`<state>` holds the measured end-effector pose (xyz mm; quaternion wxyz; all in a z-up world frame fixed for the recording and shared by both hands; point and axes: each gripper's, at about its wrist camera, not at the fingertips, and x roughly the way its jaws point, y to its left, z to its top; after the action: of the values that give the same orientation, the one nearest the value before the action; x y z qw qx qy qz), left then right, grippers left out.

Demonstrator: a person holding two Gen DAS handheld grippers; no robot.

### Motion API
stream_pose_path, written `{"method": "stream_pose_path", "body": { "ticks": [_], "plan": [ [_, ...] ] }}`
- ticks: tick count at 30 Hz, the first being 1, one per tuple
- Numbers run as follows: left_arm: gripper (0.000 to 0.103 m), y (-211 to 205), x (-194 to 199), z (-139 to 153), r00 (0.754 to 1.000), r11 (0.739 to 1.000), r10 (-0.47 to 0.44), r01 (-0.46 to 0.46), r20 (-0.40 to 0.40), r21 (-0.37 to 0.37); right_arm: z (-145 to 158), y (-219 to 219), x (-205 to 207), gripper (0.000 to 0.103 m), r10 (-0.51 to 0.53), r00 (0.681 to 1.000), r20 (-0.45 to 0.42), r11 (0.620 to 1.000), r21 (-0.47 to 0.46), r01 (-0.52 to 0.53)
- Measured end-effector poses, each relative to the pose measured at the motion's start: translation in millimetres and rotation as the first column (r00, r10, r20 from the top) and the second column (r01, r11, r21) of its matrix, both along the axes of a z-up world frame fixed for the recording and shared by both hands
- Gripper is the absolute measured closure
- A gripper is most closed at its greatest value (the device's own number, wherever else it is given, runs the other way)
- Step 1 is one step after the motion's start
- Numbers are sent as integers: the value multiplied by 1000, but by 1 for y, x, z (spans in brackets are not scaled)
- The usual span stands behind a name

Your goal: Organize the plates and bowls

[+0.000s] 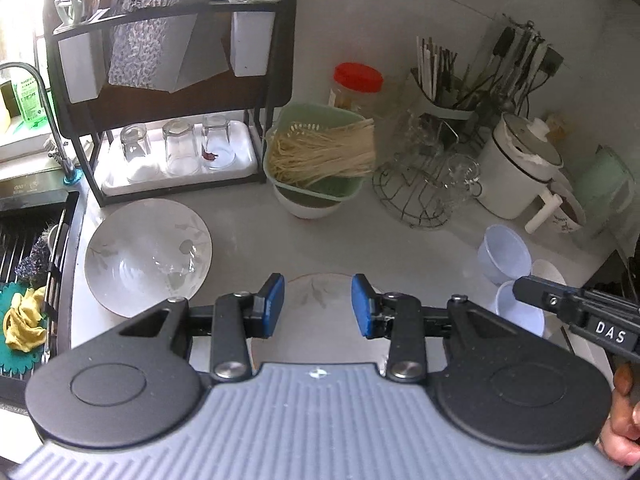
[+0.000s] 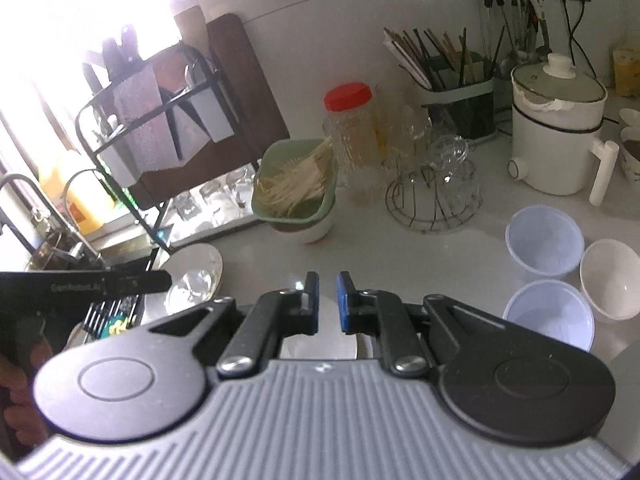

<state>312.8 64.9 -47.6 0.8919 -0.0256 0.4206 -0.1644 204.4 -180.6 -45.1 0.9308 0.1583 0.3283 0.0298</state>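
Observation:
My left gripper [image 1: 318, 306] is open and empty above a floral plate [image 1: 316, 292] on the counter. A larger floral plate [image 1: 148, 256] lies to its left by the sink; it also shows in the right wrist view [image 2: 196, 276]. My right gripper [image 2: 328, 300] has its jaws a narrow gap apart, over a white plate [image 2: 320, 342]; whether they touch its edge is hidden. Two pale blue plastic bowls [image 2: 544, 242] [image 2: 550, 314] and a white bowl [image 2: 610, 278] sit at the right. The right gripper also shows in the left wrist view [image 1: 520, 288].
A green colander of noodles [image 1: 320, 152] sits on a white bowl. A black rack [image 1: 172, 80] holds glasses on a tray [image 1: 180, 168]. A wire glass stand [image 1: 424, 184], white pot [image 1: 520, 164], red-lidded jar [image 1: 356, 84] and utensil holder [image 1: 448, 88] stand behind. The sink [image 1: 28, 264] is left.

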Motion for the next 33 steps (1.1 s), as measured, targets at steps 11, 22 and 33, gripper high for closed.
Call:
{"method": "stream_pose_path", "body": {
  "ticks": [11, 22, 33],
  "plan": [
    [62, -7, -25, -4, 999, 999, 27, -28, -32, -15, -2, 7, -12, 90, 67, 998, -20, 998, -15, -67],
    [62, 2, -46, -9, 988, 989, 145, -146, -62, -19, -5, 10, -5, 90, 184, 983, -22, 983, -19, -185],
    [59, 16, -68, -18, 960, 964, 265, -267, -86, -13, -13, 26, -3, 90, 316, 948, -32, 948, -38, -317]
  ]
}}
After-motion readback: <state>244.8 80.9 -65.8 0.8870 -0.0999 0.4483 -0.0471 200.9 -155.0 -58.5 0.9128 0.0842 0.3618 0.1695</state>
